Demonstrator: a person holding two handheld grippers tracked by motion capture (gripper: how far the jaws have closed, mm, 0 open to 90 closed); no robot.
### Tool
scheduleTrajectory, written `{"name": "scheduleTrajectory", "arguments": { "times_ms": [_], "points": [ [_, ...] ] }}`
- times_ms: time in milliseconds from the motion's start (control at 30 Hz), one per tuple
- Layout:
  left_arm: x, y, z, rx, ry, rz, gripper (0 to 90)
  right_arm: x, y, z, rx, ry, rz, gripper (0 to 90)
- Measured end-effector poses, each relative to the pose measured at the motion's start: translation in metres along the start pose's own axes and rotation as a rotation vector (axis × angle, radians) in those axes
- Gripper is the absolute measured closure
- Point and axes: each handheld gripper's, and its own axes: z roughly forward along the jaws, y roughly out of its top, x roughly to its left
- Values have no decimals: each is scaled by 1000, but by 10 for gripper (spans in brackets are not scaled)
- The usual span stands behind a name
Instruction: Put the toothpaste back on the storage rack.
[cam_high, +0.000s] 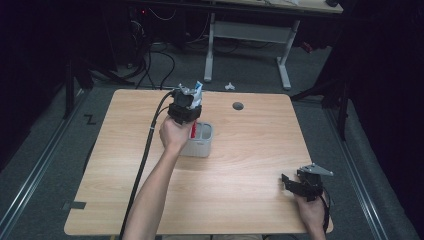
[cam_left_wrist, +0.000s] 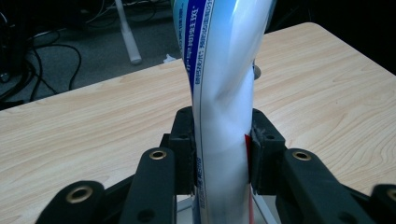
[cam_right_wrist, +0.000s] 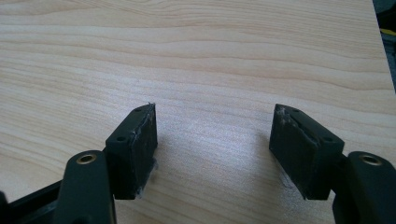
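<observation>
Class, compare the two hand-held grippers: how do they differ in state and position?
The left hand-held gripper is clamped on a toothpaste tube; the right hand-held gripper is open and empty. The left is raised over the grey holder; the right sits low near the table edge. Both have black jaws.

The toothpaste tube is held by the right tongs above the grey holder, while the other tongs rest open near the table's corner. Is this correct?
Not quite: the left tongs hold the toothpaste tube above the grey holder, as the left gripper view shows, with the pads pressed on both its sides. The right tongs are the ones resting open near the table's corner.
</observation>
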Motion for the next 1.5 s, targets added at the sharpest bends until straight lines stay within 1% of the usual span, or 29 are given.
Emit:
{"name": "scheduleTrajectory", "arguments": {
  "times_ms": [233,300,433,500,733,800,867,967,1133,1233,1367,1500],
  "points": [
    [0,-1,1,14,2,9,678,0,0,0,2,0,0,324],
    [-1,-2,0,20,2,17,678,0,0,0,0,0,0,324],
    [-2,-2,-1,23,-2,19,679,0,0,0,0,0,0,324],
    [-2,-2,-2,28,-6,28,679,0,0,0,0,0,0,324],
    [-2,-4,-5,34,-10,28,679,0,0,0,0,0,0,324],
    [-2,-6,-7,24,-17,24,679,0,0,0,0,0,1,324],
    [-1,-8,-8,26,-14,20,679,0,0,0,0,0,0,324],
    [0,-10,-9,30,-4,28,679,0,0,0,0,0,0,324],
    [2,-13,-9,33,-7,24,678,0,0,0,-1,0,-1,324],
    [3,-14,-9,42,0,29,679,0,0,0,2,0,-2,324],
    [3,-16,-9,41,-9,22,679,0,0,0,2,0,-2,324],
    [3,-18,-9,46,-5,23,679,0,0,0,3,-1,0,324]
  ]
}}
